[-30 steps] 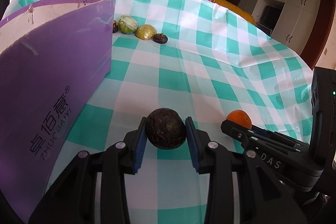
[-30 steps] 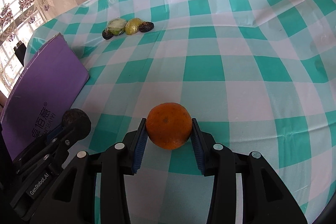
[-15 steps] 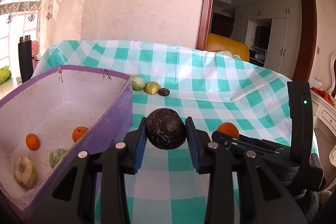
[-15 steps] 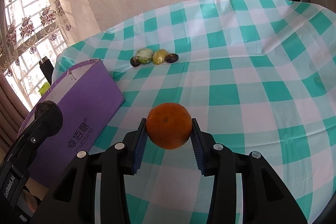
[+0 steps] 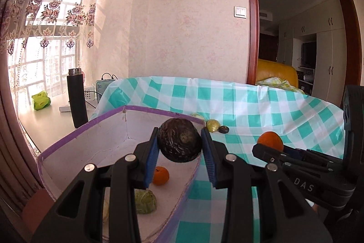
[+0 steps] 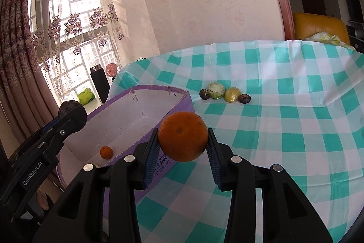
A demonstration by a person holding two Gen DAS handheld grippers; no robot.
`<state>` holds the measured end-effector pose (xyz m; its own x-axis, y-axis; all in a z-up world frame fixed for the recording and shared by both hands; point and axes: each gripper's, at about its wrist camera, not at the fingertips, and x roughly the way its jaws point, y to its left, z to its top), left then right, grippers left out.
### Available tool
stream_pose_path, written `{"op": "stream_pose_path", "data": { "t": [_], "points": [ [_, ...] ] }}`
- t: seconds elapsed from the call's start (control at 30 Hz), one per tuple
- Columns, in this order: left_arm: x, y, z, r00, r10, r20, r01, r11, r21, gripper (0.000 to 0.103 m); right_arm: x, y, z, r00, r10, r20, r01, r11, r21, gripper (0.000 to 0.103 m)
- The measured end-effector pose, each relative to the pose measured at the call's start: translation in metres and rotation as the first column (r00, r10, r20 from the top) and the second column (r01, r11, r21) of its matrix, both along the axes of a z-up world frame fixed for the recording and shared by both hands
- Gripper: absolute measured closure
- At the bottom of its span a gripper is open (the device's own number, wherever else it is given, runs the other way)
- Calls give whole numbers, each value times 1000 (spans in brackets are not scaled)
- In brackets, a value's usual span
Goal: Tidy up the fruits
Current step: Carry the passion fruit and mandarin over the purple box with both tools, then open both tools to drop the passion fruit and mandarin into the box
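Carrying both loads up off the table (image 6: 295, 129): a second ago the tools sat low over the checked cloth; now both are raised and the purple box (image 5: 91, 152) shows its open white inside.

Box, left side of the table: holds a small orange (image 5: 160, 175), a green fruit (image 5: 145, 200) and a pale one mostly hidden.

Left tool (image 5: 179, 152): closed firmly on a dark wrinkled fruit (image 5: 179, 142), held over the box's right rim. Judgement: release into the box is the step in hand.

Right tool (image 6: 182, 152): clamped on an orange (image 6: 183, 137), held above the table just right of the box's near wall, not yet over the opening.

Far side: four small fruits (image 6: 224, 95) in a row on the cloth, untouched. Judgement: task partway; those remain.
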<state>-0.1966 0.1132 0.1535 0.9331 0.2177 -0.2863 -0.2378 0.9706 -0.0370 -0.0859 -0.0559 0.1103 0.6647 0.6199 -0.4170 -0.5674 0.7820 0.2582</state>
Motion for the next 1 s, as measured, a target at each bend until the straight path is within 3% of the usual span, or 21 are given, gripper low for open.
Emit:
{"op": "stream_pose_path", "data": {
  "t": [0.23,0.4,0.57,0.8,1.0],
  "points": [
    [-1,50,2,989,133,-67,-132,991,24,66,-3,53,12,993,112,30,-110,993,-42,63],
    [9,95,-2,964,204,-169,-212,977,-27,66,1,99,21,982,185,27,-181,977,-111,62],
    [22,125,-2,942,238,-235,-250,968,-22,66,11,142,25,972,234,4,-228,953,-200,62],
    [58,153,-20,889,200,-412,-244,968,-58,66,25,195,10,960,270,-78,-280,887,-368,62],
    [74,175,-37,855,143,-499,-233,965,-121,66,42,222,-16,944,268,-191,-329,812,-482,62]
  ]
}}
